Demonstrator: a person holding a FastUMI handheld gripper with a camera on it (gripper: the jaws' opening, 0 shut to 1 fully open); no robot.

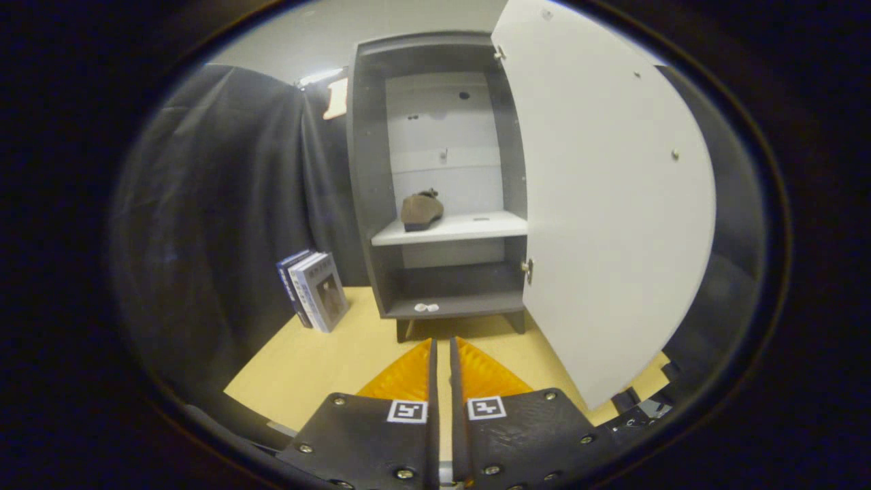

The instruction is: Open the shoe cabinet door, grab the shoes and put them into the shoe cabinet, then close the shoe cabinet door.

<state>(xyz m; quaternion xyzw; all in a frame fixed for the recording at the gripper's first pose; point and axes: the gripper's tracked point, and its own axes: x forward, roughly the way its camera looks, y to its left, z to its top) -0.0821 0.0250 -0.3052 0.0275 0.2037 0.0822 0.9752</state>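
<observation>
the door [612, 204] is seen swung wide and a shoe [421, 210] is already set on the cabinet [367, 170] shelf, while the gripper [442, 354], fingers nearly closed and empty, is held back; only the closing is judged left.

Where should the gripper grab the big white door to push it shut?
Best bet is the door's free edge, low down near the fingers, coming from the front. It stands swung wide open, hinged to the cabinet at its other edge, so the free edge swings easiest. The gripper is nearly shut with nothing between its fingers and sits well back from the cabinet. The shoe already rests on the shelf.
</observation>
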